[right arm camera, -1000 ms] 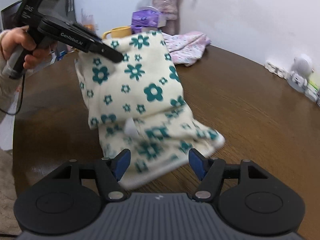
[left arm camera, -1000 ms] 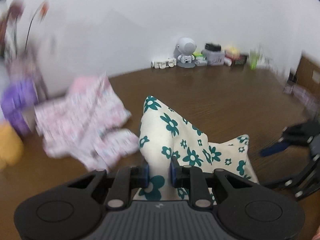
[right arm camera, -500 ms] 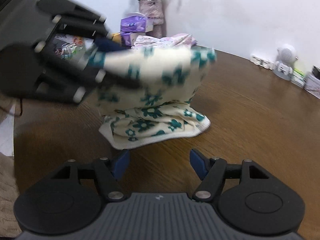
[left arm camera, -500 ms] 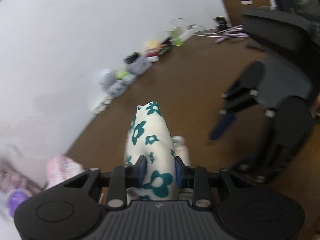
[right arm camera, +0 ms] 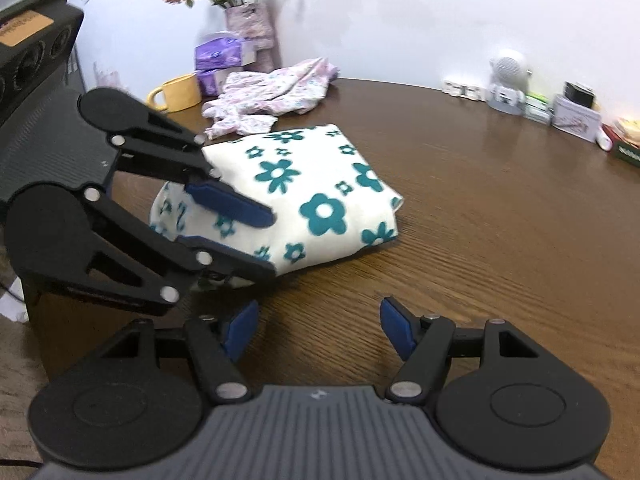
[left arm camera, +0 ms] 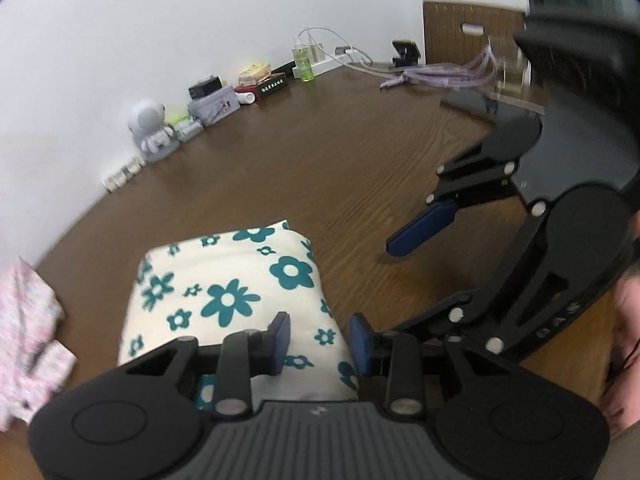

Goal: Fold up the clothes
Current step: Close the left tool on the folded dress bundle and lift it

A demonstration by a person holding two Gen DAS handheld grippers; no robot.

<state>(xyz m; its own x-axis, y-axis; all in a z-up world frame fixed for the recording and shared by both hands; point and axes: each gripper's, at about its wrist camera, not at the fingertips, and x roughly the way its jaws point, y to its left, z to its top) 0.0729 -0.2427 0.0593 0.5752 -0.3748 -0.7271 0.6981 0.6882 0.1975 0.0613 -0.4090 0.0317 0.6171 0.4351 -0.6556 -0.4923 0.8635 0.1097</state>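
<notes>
The cream garment with teal flowers (right arm camera: 320,196) lies folded into a thick rectangular bundle on the brown wooden tabletop (right arm camera: 500,240), and everything else is placed here relative to it. The left gripper (left arm camera: 319,338) sits at the bundle's near edge with its blue-padded fingers (left arm camera: 281,336) parted, the cloth lying between and under them but not pinched; in the right wrist view one pad rests over the top of the fabric. The right gripper (right arm camera: 318,326) hovers just in front of the bundle, apart from it, its fingers spread wide over bare wood. Behind the bundle lies a crumpled pink patterned garment (right arm camera: 276,94), with a yellow mug (right arm camera: 178,92) and a vase of flowers (right arm camera: 248,24) beyond that. Far off to the bundle's right, against the wall, stands a small white robot figurine (right arm camera: 508,82).
</notes>
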